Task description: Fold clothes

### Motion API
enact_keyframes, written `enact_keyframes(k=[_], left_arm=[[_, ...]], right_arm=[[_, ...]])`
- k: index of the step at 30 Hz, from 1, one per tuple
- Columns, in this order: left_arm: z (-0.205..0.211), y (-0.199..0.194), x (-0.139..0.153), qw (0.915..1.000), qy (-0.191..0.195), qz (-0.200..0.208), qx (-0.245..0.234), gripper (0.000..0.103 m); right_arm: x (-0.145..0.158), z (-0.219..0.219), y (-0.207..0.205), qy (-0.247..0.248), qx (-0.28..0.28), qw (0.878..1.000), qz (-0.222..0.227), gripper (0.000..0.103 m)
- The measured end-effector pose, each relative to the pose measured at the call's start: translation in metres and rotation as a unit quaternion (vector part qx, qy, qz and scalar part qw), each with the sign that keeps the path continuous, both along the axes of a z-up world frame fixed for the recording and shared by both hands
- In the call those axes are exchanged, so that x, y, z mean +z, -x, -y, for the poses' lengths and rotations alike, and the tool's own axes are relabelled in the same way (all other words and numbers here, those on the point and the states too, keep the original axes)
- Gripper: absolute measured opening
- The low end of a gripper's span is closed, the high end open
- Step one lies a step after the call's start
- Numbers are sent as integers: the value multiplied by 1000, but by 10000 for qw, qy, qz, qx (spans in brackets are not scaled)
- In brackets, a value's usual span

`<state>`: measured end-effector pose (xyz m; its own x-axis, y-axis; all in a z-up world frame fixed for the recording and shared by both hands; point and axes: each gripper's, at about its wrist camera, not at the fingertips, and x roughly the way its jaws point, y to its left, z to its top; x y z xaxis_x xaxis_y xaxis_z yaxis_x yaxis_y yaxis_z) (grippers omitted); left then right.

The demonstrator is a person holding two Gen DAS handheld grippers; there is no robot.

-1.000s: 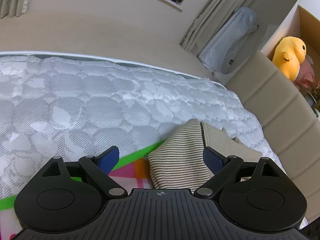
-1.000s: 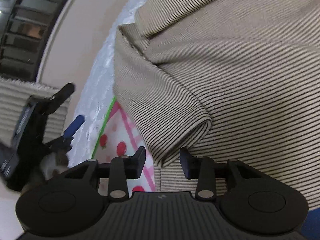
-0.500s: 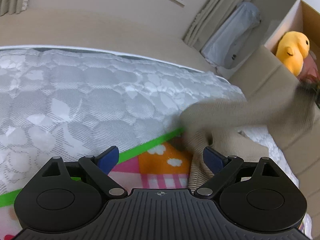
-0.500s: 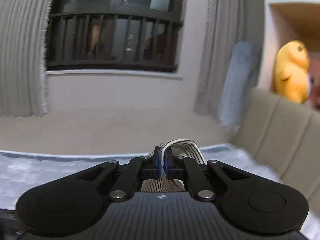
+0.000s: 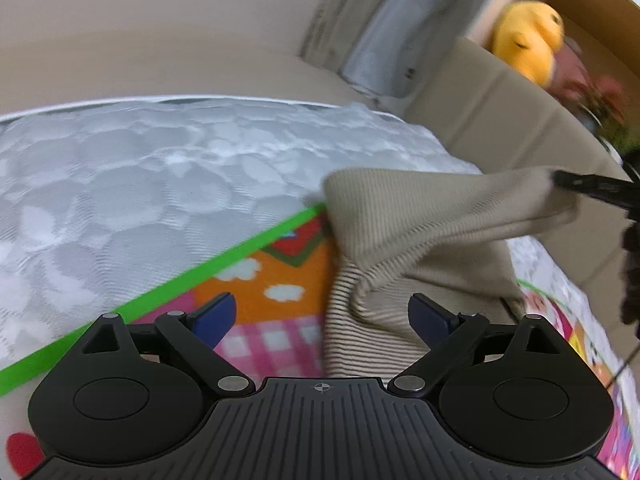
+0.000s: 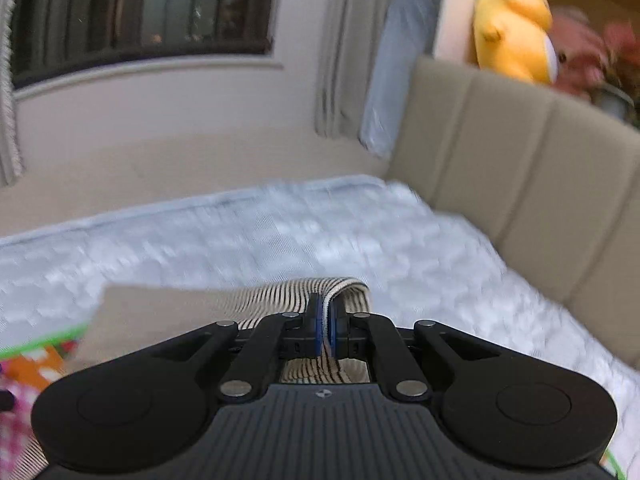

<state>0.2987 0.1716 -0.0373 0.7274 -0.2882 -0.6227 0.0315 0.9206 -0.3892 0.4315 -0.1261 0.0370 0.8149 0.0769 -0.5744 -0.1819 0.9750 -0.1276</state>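
A beige striped garment [image 5: 420, 232] lies on a colourful patterned mat [image 5: 276, 280] on the bed. My right gripper [image 6: 325, 330] is shut on a fold of the striped garment [image 6: 280, 300] and holds it lifted above the mattress. In the left wrist view the right gripper [image 5: 592, 188] shows at the right edge, pulling the cloth up and to the right. My left gripper [image 5: 322, 316] is open and empty, low over the mat, with the garment's lower part between and just beyond its fingers.
A white quilted mattress [image 5: 132, 184] spreads to the left and far side. A beige padded headboard [image 6: 520, 168] stands at the right, with a yellow plush toy [image 6: 512, 28] and flowers on it. A window and curtains are behind.
My right gripper closed on the garment's edge and lifted it up and to the right, unfolding the cloth. My left gripper stayed open and shifted slightly toward the mat.
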Motion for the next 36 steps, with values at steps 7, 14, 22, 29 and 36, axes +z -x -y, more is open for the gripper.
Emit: enact_keyframes(k=[7, 14, 22, 29, 36], left_arm=[[15, -2, -5, 9995, -221, -32, -222, 97], [13, -2, -6, 9996, -214, -95, -176, 97], [18, 0, -6, 9992, -260, -89, -286, 98], [46, -15, 17, 9972, -58, 312, -673, 98], [99, -58, 10, 9900, -260, 716, -1183, 98]], right_arm=[[-53, 19, -3, 377, -283, 9979, -440, 9], [-35, 16, 11, 87, -452, 9987, 238, 25], [-73, 19, 11, -580, -248, 9965, -544, 30], [-93, 12, 7, 333, 153, 9962, -791, 31], [-53, 18, -35, -639, 157, 9958, -634, 34]])
